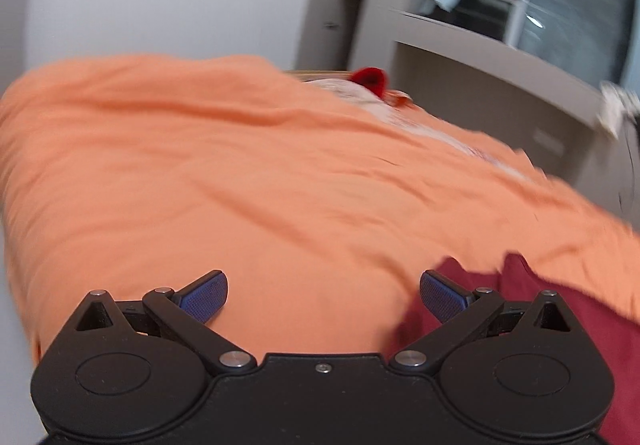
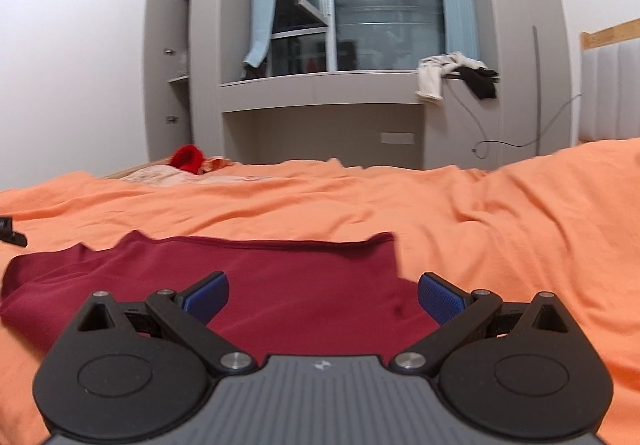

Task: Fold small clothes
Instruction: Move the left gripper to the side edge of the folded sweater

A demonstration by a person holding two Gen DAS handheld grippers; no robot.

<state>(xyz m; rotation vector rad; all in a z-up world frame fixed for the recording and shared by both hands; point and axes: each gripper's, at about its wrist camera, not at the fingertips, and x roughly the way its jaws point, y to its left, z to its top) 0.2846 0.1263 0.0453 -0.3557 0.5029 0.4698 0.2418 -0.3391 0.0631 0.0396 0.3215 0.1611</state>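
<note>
In the left wrist view, the left gripper [image 1: 324, 295] hangs low over the bed [image 1: 200, 173], which is covered by an orange sheet; its jaws stand wide apart and hold nothing. The dark red garment [image 1: 568, 333] lies on the bed to the right of this gripper, its edge reaching just under the right blue pad, while the left pad sits over bare orange sheet. Toward the far end of the bed a small bright red item [image 1: 370, 79] rests beside pale cloth, though the view is blurred and tilted. In the right wrist view, the right gripper [image 2: 323, 295] is held directly over the dark red garment [image 2: 224, 269], which lies spread flat on the bed [image 2: 500, 213] with its far hem running straight across. The jaws are wide open and empty, the left pad above the garment and the right pad near its right edge. At the far left end of the bed sits the bright red item [image 2: 187, 159]. Beyond the bed, on the window ledge [image 2: 320, 79], some pale and dark clothes [image 2: 456, 75] hang over the edge.
</note>
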